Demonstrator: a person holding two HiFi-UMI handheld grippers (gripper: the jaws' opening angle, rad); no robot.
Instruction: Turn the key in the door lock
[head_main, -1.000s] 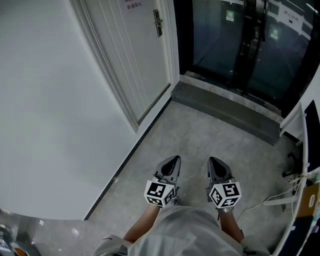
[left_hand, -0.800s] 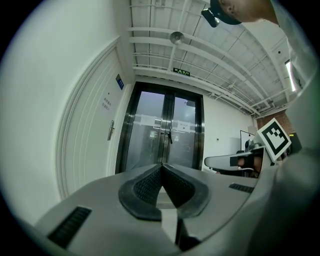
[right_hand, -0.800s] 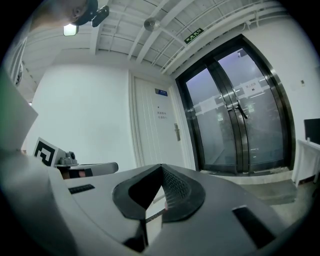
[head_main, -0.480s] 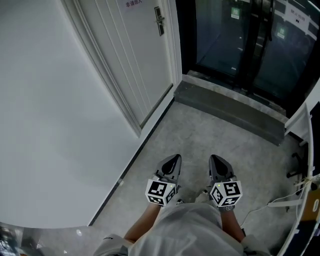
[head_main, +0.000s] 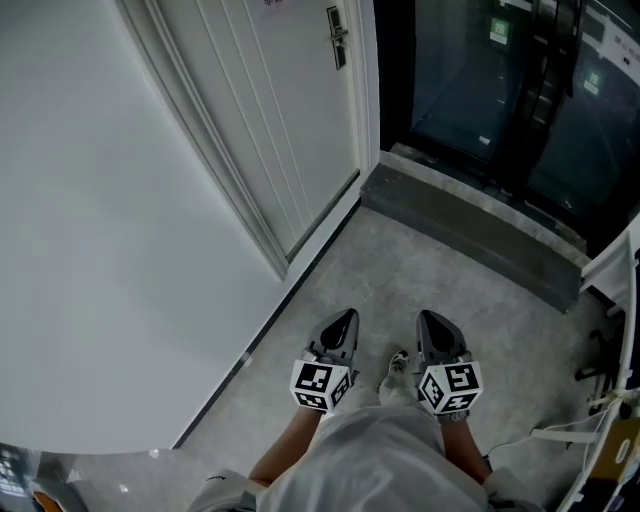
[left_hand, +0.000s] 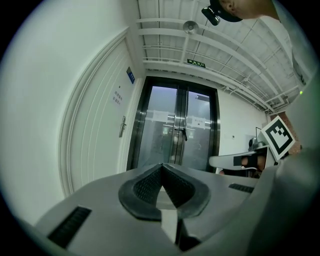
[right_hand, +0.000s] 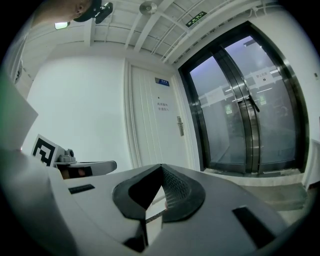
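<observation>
The door (head_main: 290, 110) is smooth, matt white, its handle (head_main: 339, 40) metal; the far glass doors (head_main: 480, 90) are glossy; the floor (head_main: 420, 270) is speckled grey stone.

Corridor: plain white wall (head_main: 100, 250) on the left, with a white panelled door (head_main: 290, 110) set in it. Grey speckled floor (head_main: 420, 270), dark skirting along the wall. Dark raised step (head_main: 470, 225) under steel-framed glass double doors (right_hand: 240, 105). White beamed ceiling (left_hand: 165, 20), green exit sign (left_hand: 196, 62) above the glass. White cable (head_main: 545, 435) on the floor at the right edge.
</observation>
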